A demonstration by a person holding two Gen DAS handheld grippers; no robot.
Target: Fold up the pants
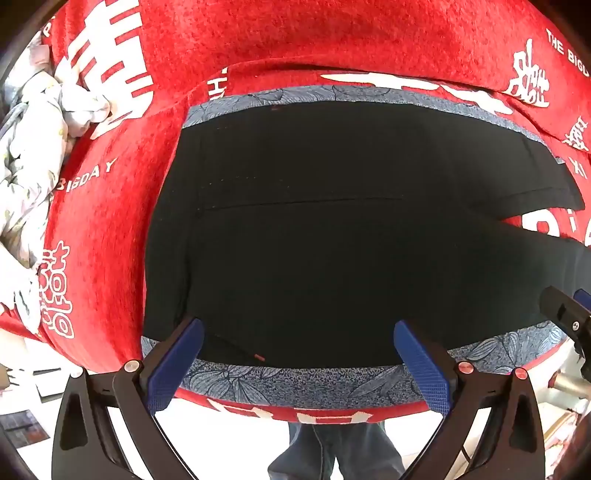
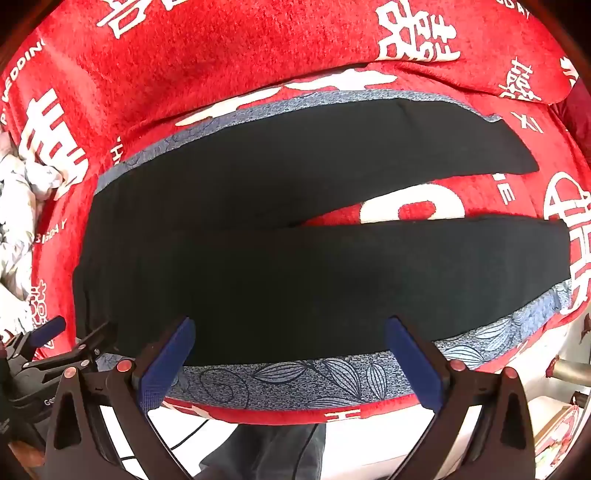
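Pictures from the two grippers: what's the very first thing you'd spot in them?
The big black pants jump out first, spread flat in the middle with both legs stretching to the right and a gap between them. Under them lies a bright red blanket with white letters, plus a blue-grey leafy cloth peeking out along the near edge. At the bottom, the open right gripper hovers over the pants.

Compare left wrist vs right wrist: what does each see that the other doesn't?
Left wrist only: the waist end of the black pants up close, with a seam line, and the right gripper at the frame's edge.
Right wrist only: both legs running out to their cuffs, and the left gripper.
Both: their own blue fingers spread wide with nothing between, the blue-grey leaf-print cloth under the pants, the red blanket, the crumpled pale bedding.
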